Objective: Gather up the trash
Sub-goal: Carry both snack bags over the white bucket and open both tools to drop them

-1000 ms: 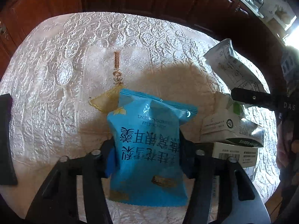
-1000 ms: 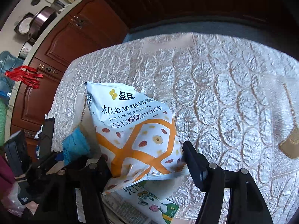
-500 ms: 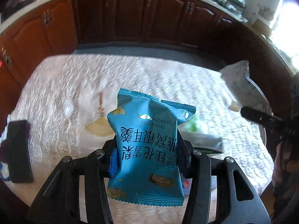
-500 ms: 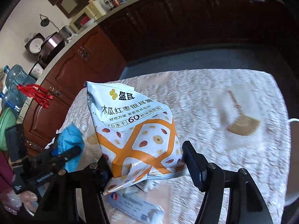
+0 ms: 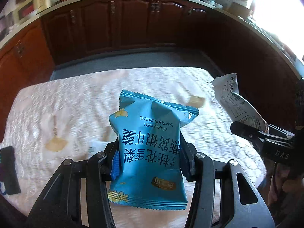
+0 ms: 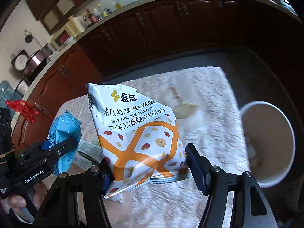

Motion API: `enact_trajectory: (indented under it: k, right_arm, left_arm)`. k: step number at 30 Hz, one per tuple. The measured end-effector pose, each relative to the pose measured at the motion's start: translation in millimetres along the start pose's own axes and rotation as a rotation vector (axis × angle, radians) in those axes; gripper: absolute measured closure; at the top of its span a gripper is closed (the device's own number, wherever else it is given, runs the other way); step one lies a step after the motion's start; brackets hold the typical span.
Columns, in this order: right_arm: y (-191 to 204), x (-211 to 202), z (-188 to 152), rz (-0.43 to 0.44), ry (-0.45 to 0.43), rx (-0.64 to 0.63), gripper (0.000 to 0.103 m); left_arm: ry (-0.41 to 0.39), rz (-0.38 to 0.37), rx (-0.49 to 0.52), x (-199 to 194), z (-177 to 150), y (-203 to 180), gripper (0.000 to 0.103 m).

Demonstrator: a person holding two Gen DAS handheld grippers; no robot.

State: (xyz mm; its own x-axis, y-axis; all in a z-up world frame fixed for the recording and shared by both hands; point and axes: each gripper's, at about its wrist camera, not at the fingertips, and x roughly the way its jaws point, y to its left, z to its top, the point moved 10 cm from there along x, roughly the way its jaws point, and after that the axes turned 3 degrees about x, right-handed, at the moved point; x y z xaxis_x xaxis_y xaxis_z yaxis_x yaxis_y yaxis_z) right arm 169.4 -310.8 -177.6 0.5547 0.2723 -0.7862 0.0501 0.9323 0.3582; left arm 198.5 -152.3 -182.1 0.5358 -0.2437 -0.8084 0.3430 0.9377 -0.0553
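L hand-held gripper (image 5: 150,163) pinching blue pack (image 5: 150,148) above table (image 5: 66,110) | R hand-held gripper (image 6: 146,168) pinching orange pack (image 6: 140,133) by one corner | I judge risk: orange pack slips short of bin (image 6: 269,142)

A quilted cream cloth (image 5: 57,110) is covering the surface, blurred, with a tan fan-shaped motif (image 5: 56,144) showing on it. Dark wooden cabinets (image 5: 133,22) are curving behind. Bottles (image 6: 95,15) are lining the counter beside a silver pot (image 6: 37,59). A red tassel (image 6: 22,110) is hanging at left.
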Motion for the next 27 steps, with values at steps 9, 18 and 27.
enact_trajectory:
  k: [9,18,27]
  right_arm:
    - [-86,-31,-10,-0.092,-0.034,0.146,0.039]
    - [-159,-46,-13,-0.209,-0.051,0.259,0.039]
    - [-217,-47,-22,-0.275,-0.040,0.369,0.039]
  left_arm:
    - [0.026,-0.067,0.124,28,11,-95,0.055]
    - [0.064,-0.131,0.173,53,17,-170,0.055]
    - [0.097,-0.178,0.190,83,31,-217,0.055]
